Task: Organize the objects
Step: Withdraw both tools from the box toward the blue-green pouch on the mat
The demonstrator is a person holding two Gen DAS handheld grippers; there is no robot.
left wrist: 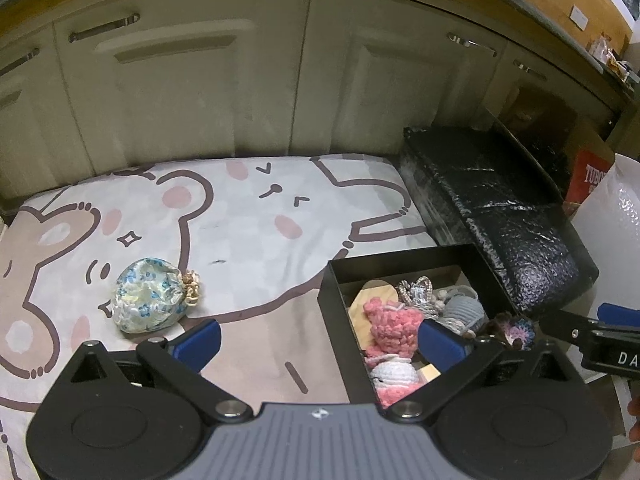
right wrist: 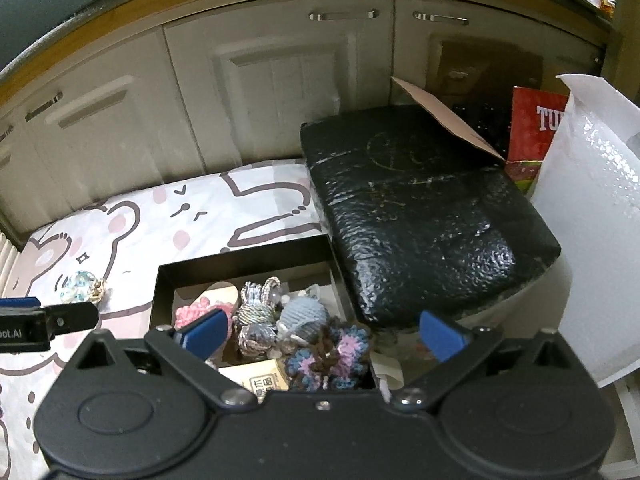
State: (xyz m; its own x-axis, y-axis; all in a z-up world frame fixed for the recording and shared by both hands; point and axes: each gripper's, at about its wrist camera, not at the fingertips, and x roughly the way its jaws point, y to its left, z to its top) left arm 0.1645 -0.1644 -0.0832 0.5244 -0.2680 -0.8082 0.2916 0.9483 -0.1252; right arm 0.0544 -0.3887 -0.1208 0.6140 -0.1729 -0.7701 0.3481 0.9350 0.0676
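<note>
Right now both grippers are hovering with their blue-padded jaws spread wide, grasping nothing. The left gripper [left wrist: 320, 340] is hanging over the bear-printed cloth [left wrist: 240, 240], beside the open black cardboard box [left wrist: 400, 258]. A small floral satin drawstring pouch [left wrist: 148, 294] is lying alone on that cloth, well apart from the box. The right gripper [right wrist: 322, 334] is sitting above the box, where a pink crocheted toy [left wrist: 386, 320], a grey knitted toy [right wrist: 302, 314], a silvery rope-knot bunny [right wrist: 256, 308] and a purple-and-blue crocheted flower [right wrist: 332, 354] are crowding together.
</note>
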